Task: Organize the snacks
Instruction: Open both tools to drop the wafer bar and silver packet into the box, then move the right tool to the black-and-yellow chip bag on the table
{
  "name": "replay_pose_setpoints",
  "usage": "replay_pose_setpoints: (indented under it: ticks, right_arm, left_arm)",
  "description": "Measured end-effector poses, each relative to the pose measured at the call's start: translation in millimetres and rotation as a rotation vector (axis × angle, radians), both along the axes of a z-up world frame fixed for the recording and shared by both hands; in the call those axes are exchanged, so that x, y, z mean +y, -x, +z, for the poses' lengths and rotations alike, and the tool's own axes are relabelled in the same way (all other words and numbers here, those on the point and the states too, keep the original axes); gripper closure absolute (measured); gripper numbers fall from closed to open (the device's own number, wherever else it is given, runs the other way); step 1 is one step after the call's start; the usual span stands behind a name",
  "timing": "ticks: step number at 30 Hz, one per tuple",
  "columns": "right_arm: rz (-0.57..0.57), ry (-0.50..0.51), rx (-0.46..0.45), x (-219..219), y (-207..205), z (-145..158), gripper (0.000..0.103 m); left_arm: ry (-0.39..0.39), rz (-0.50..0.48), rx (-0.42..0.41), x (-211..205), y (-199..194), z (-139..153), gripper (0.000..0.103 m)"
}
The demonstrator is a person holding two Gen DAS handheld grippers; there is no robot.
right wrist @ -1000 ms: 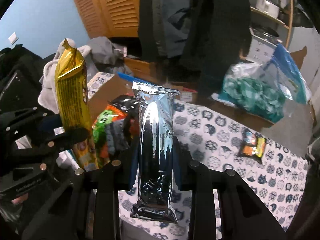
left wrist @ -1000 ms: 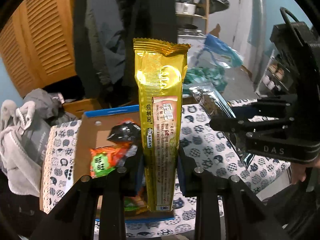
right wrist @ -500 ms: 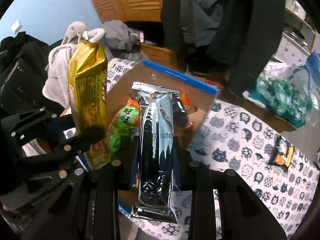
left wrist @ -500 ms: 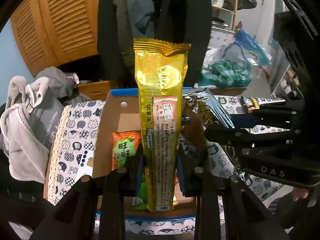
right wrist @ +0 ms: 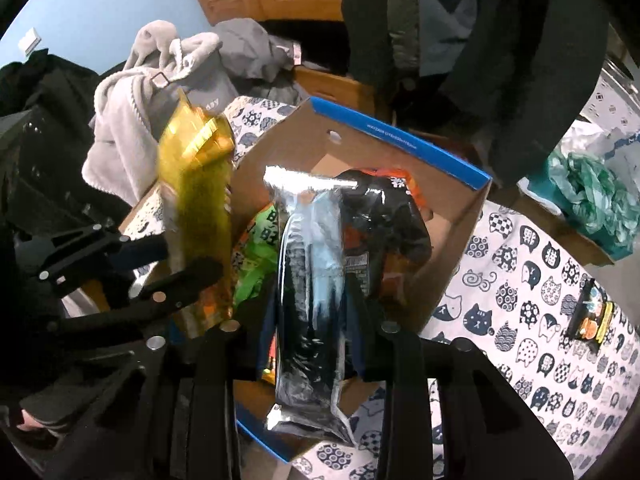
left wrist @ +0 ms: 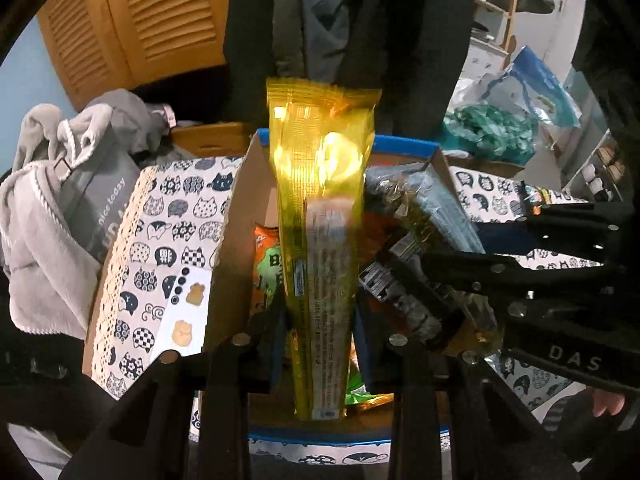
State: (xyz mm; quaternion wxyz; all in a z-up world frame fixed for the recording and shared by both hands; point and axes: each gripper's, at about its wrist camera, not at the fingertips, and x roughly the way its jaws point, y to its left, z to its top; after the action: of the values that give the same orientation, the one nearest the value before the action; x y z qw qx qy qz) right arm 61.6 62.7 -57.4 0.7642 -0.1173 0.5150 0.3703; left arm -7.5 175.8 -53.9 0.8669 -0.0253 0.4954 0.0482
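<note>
The left gripper (left wrist: 318,332) is clamped on a gold snack packet (left wrist: 320,216), held upright; its print is blurred. The right gripper (right wrist: 312,320) is clamped on a silver foil packet (right wrist: 310,280), its label unreadable. Both are held over the cardboard box (right wrist: 452,240); inside, green-orange packets (right wrist: 256,256) are half hidden. Far right, a small dark packet (right wrist: 592,312) is seen on the cat-print tablecloth (right wrist: 520,320).

"DAS" on right gripper (left wrist: 460,276), seemingly "nice today" on grey garment (left wrist: 100,216)
</note>
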Motion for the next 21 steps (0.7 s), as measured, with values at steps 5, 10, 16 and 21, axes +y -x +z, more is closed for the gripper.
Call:
replay_pose_setpoints:
  ticks: [5,10,16,21]
  right_arm:
    - [-0.007,-0.003,-0.009,-5.3,-0.9,3.9,0.054]
    - [-0.024,0.006,-0.043,-19.0,0.4,10.7,0.044]
    - [-0.042,0.042,-0.081,-43.2,0.7,10.2,0.037]
    - [-0.071,0.070,-0.101,-72.1,-3.8,5.2,0.035]
  left_arm:
    - [-0.014,0.029,-0.022,4.7,2.4,6.0,0.047]
    - [-0.004,0.030,-0.045,2.0,4.3,12.9,0.039]
    - [0.027,-0.016,-0.038,-15.2,1.7,12.7,0.039]
    - [0.040,-0.051,-0.034,-34.3,-2.3,12.2,0.036]
